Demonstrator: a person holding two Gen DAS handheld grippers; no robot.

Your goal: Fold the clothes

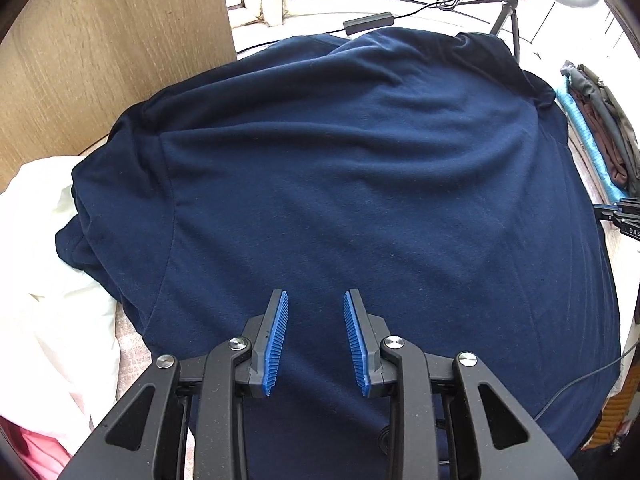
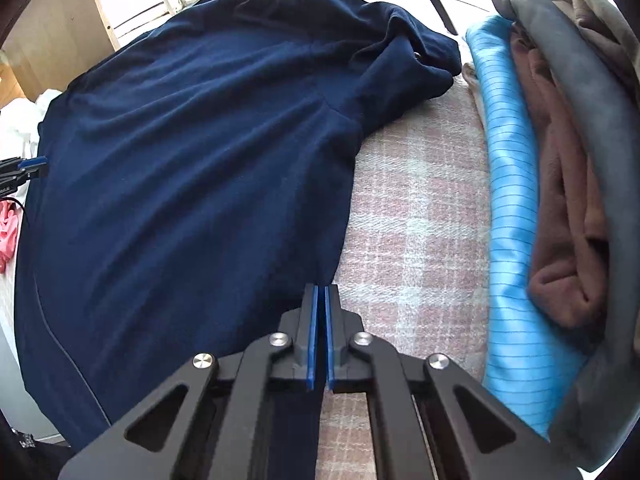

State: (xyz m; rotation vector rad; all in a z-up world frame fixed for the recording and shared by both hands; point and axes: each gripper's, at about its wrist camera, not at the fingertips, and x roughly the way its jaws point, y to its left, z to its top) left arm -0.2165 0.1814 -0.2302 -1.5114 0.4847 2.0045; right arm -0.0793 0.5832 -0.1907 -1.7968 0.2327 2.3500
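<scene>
A navy blue shirt (image 1: 340,168) lies spread flat on the plaid surface, its back up; it also shows in the right wrist view (image 2: 180,168). My left gripper (image 1: 316,300) is open and empty, hovering over the shirt's near hem area. My right gripper (image 2: 321,294) has its blue pads pressed together at the shirt's right side edge; whether cloth is pinched between them is hidden. The shirt's right sleeve (image 2: 404,48) lies crumpled at the far right. The right gripper's tip shows at the left view's right edge (image 1: 620,216).
A stack of folded clothes (image 2: 560,160), blue, brown and grey, lies at the right on the pink plaid cover (image 2: 416,216). A white garment (image 1: 44,264) and pink cloth (image 1: 36,452) lie at the left. A wooden panel (image 1: 100,48) stands far left. A tripod and cables (image 1: 508,12) are at the back.
</scene>
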